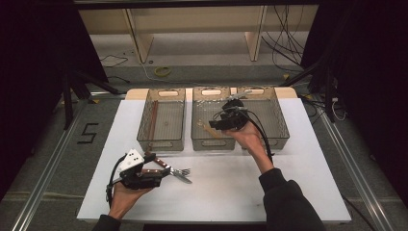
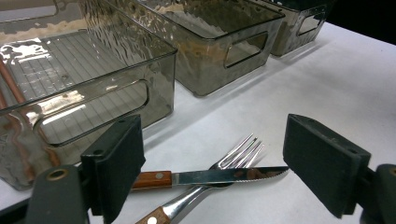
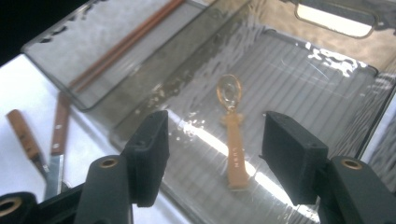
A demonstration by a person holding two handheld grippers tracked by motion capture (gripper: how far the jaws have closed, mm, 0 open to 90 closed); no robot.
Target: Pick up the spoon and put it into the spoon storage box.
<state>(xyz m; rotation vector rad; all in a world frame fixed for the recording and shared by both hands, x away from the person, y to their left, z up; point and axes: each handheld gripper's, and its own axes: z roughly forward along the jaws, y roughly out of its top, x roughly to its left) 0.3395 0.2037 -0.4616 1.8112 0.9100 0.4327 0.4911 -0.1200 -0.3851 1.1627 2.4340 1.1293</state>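
- Steak knife (image 2: 212, 177) with a wooden handle lies flat on the white table (image 1: 288, 192), crossed over a fork (image 2: 219, 175); both sit in front of the leftmost bin (image 1: 161, 120), between the left gripper's spread jaws.
- Its long axis runs across the jaw gap in the left gripper view, the handle touching or just beside the left pad and the serrated tip near the right pad. Closing now would pinch it end to end, so I judge the wrist must turn first.
- Left gripper (image 2: 215, 168) is released, its pads clear of both pieces.
- Right gripper (image 3: 215, 154) hovers over the middle bin (image 1: 211, 120), jaws apart and empty, above a wooden-handled spoon (image 3: 232, 135) resting on the bin floor.
- Nearer hand for the knife is plainly the left (image 1: 127, 192); the right is well apart.
- Chopsticks (image 1: 153, 122) lie in the leftmost bin.
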